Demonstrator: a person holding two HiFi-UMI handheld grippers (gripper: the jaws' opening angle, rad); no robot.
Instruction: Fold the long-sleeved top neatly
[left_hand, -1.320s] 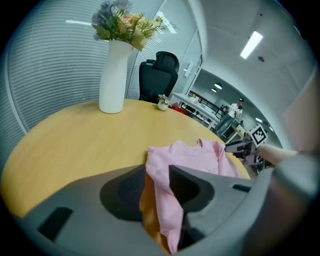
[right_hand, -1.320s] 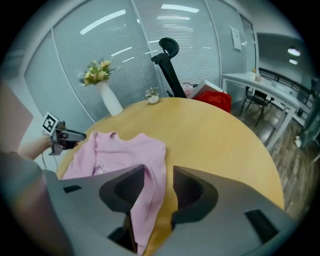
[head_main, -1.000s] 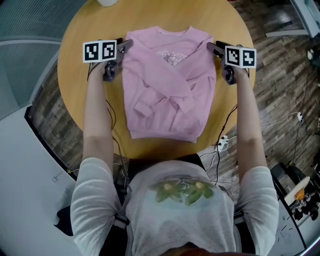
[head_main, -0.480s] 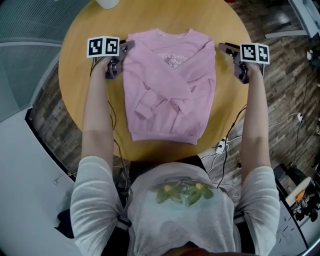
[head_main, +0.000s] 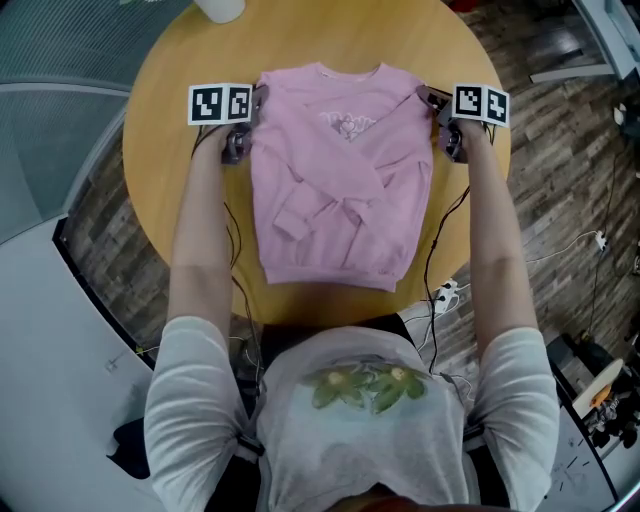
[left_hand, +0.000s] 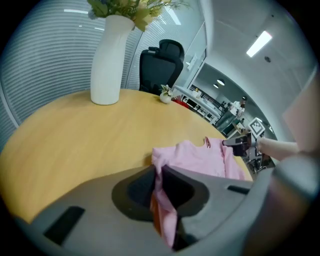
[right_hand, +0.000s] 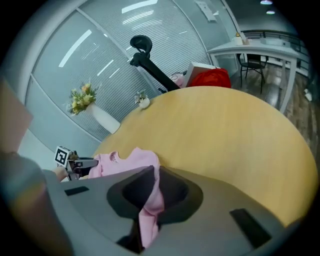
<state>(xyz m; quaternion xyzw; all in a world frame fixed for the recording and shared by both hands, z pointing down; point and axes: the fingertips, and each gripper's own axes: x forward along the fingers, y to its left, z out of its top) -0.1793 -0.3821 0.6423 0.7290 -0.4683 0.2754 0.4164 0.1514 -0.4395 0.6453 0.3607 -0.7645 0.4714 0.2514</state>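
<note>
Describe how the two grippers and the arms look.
The left gripper and right gripper are dark grey two-jaw tools, each topped by a white cube with black square markers. Thin black cables trail from both. The person wears a light grey top; forearms are bare.

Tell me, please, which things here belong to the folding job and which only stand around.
Job: pink top; left tool and right tool, whose jaws have just closed on its shoulders.
Standing around: white vase; black chair; red object.
</note>
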